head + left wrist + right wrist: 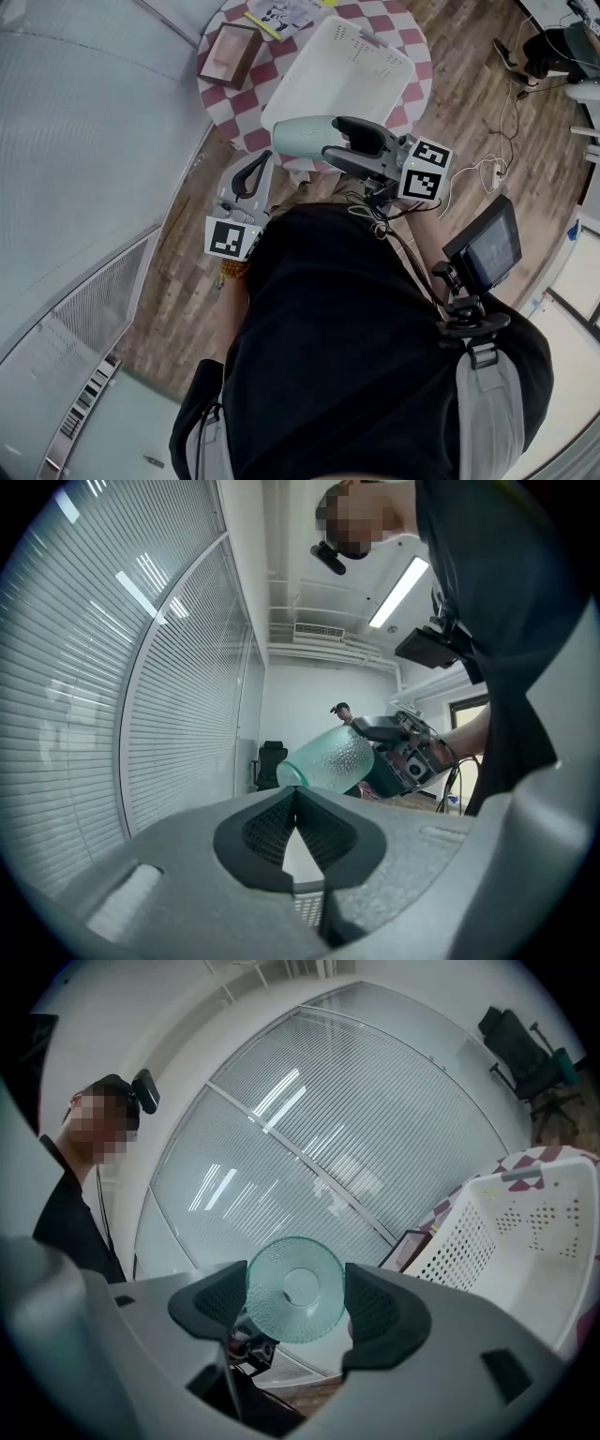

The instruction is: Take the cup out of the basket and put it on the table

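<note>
Floor: I see a brown wooden plank floor (459,84) across the head view.
Table: a round table with a red-and-white checked cloth (246,101) stands on that floor.
Windows: a curved glass wall with grey horizontal blinds (94,122) runs just left of the table; on my left gripper view it fills the left side.
Far wall: a plain white wall (314,700), with a black office chair (270,761) near it.
Light: a long ceiling strip lamp (398,591), lit; bright streaks show on the blinds.

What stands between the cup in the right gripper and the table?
The white basket fills the table's near side, just beyond the cup clamped in the right gripper. Bare table shows left of the basket.
</note>
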`<state>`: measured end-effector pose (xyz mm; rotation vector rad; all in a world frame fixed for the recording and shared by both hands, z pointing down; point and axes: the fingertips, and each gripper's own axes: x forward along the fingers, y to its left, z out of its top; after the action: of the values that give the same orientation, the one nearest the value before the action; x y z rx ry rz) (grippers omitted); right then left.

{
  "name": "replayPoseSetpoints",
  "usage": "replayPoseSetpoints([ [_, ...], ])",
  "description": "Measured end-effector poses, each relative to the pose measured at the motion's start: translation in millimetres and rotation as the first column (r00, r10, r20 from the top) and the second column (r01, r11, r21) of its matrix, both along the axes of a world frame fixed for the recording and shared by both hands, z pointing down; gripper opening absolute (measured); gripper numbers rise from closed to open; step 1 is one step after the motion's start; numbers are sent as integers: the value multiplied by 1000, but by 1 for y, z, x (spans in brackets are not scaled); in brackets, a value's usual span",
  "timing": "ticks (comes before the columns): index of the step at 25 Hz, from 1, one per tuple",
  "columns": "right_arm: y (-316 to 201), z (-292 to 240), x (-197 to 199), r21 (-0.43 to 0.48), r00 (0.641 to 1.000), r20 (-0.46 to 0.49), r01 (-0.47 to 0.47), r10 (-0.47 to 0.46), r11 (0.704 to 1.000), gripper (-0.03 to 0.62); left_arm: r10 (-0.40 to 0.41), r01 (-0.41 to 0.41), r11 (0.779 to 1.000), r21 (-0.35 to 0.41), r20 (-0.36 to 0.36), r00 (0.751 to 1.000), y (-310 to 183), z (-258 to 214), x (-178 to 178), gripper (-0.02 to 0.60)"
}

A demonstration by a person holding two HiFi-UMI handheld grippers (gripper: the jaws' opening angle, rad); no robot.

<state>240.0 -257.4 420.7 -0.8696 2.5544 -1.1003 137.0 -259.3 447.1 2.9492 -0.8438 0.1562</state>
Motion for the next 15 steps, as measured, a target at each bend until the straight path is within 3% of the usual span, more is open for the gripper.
replayPoseSetpoints([
  [10, -5, 19, -4, -54, 998, 60, -12, 16, 998, 337, -1, 1, 1000, -2, -9, 1000, -1, 8, -13, 6],
  [15, -6, 19, 0, -56, 999, 45, -15, 17, 998, 337, 15, -15, 1000, -3, -11, 1000, -2, 10, -5, 6],
])
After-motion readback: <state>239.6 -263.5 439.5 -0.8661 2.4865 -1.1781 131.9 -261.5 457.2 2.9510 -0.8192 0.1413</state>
